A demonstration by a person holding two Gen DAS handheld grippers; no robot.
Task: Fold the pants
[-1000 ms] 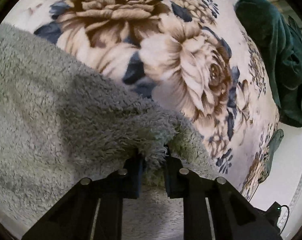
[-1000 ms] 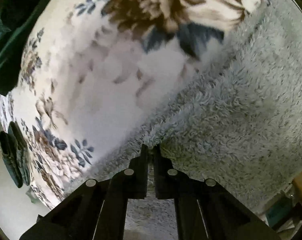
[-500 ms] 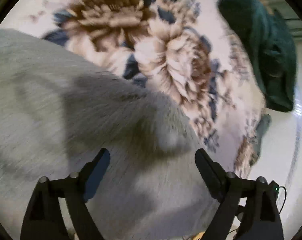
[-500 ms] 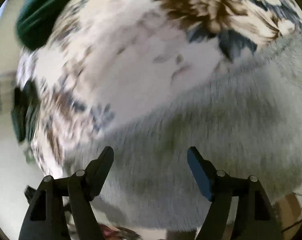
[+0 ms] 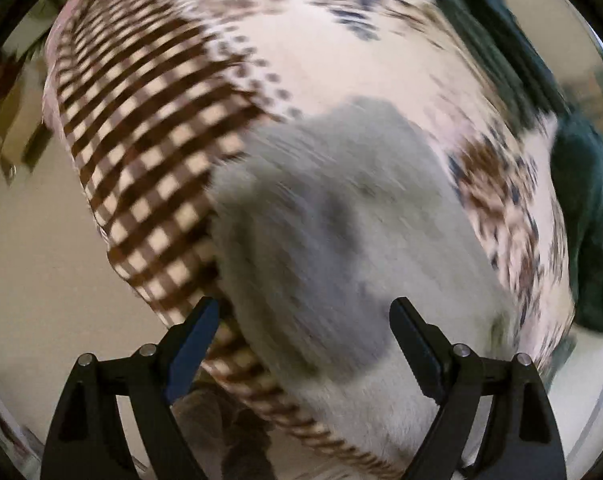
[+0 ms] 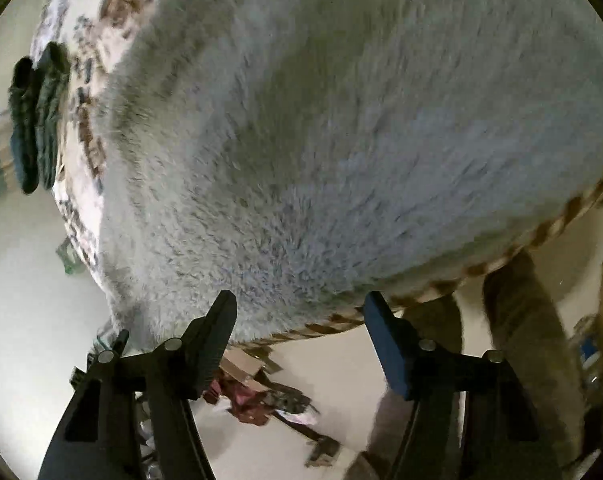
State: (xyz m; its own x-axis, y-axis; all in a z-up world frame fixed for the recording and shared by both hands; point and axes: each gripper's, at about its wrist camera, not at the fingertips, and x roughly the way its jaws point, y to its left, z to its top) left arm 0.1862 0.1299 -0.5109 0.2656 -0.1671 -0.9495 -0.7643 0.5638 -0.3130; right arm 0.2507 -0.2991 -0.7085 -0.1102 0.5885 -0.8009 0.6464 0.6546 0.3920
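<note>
your left gripper (image 5: 303, 322) hangs with its jaws wide apart and nothing between them, above the fuzzy grey pants (image 5: 341, 216), which lie bunched near the edge of the bed (image 5: 321, 52) beside its brown checked border (image 5: 141, 148). your right gripper (image 6: 299, 314) is closing, its jaws apart and empty above the pants' near edge. dark green clothes (image 5: 581, 184) sit along the bed's far edge.

No readable text, label, brand, number or sign in either view.
</note>
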